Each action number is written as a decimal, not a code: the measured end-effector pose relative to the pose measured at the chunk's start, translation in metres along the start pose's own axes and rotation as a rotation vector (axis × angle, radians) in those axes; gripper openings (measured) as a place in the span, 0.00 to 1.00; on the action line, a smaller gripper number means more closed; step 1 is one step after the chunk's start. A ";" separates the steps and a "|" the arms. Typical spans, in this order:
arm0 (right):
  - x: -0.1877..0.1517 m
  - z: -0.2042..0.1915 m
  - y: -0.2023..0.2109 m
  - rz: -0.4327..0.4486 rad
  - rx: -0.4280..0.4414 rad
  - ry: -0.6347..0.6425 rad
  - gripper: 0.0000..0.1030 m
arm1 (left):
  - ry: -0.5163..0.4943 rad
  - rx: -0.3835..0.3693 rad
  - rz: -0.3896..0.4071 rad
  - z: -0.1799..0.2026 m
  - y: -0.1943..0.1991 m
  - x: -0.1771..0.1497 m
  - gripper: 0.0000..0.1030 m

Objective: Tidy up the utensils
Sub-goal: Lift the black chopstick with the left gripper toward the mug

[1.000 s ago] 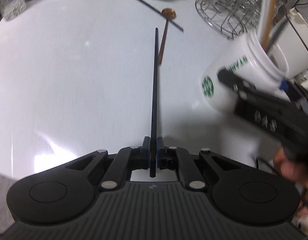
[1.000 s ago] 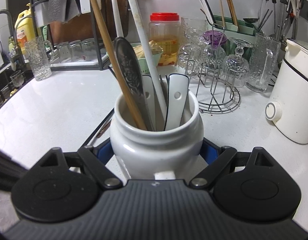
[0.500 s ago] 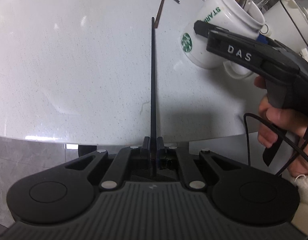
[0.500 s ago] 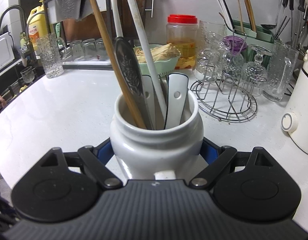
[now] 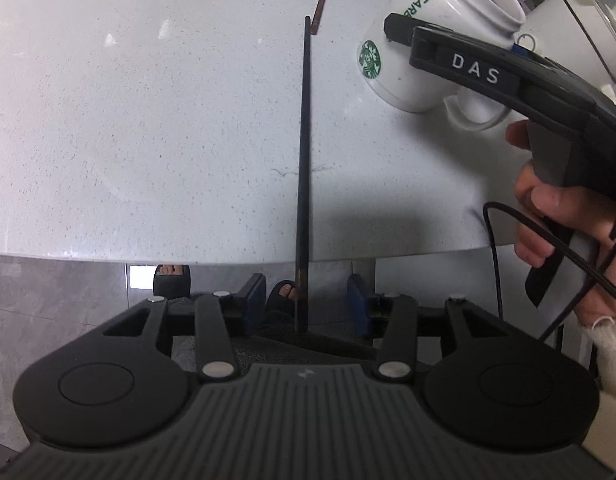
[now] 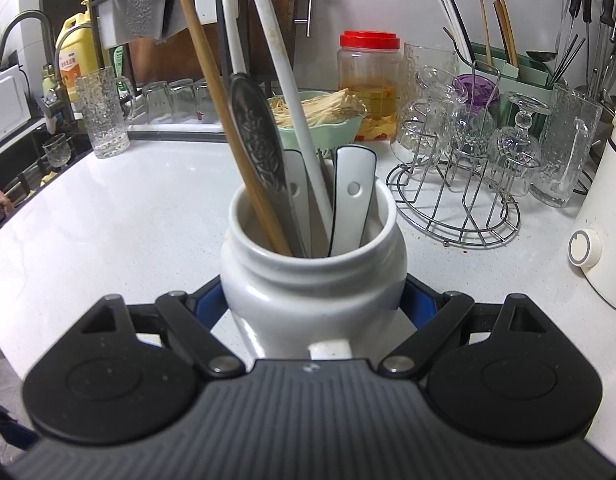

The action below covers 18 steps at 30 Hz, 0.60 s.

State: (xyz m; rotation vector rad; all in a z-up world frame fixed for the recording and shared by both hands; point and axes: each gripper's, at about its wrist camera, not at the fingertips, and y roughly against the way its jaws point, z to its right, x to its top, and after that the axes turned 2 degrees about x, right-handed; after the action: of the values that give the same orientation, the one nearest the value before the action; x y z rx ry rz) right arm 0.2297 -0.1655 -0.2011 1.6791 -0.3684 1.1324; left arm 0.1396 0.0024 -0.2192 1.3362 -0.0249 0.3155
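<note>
Left gripper (image 5: pixel 306 300) was mid-opening, pads already off the black chopstick (image 5: pixel 304 168) standing between them, which ran straight ahead along the fingers, tip pointing away over the counter (image 5: pixel 148 120). The mug (image 5: pixel 423 56) sat ahead and off to its right, clamped in the right gripper (image 6: pixel 313 300), so the left was the nearer one.
</note>
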 end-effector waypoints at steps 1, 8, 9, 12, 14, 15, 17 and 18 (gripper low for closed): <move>0.000 0.000 0.000 0.000 0.000 -0.001 0.88 | 0.004 0.005 0.007 -0.001 0.001 -0.001 0.49; -0.001 -0.001 0.000 0.004 -0.001 -0.004 0.88 | 0.074 0.039 0.037 -0.009 0.007 -0.005 0.49; -0.001 -0.001 0.000 0.004 -0.001 -0.003 0.88 | 0.084 0.035 0.043 -0.010 0.009 -0.006 0.49; 0.000 0.000 0.000 0.000 0.000 -0.003 0.88 | 0.122 -0.008 0.035 -0.018 0.009 -0.008 0.49; 0.000 0.000 0.000 -0.001 0.001 -0.003 0.88 | 0.138 -0.026 0.020 -0.019 0.005 -0.010 0.49; 0.000 0.000 0.000 -0.001 0.001 -0.002 0.88 | 0.141 -0.029 0.014 -0.019 0.002 -0.011 0.49; 0.000 0.000 0.000 -0.001 0.001 -0.001 0.88 | 0.130 -0.032 0.001 -0.018 -0.004 -0.013 0.49; 0.000 0.000 0.000 -0.001 0.001 -0.001 0.88 | 0.119 -0.023 -0.007 -0.016 -0.008 -0.013 0.48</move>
State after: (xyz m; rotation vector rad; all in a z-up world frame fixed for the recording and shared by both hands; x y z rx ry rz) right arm 0.2298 -0.1656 -0.2010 1.6802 -0.3678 1.1314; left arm 0.1263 0.0135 -0.2327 1.2926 0.0757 0.3866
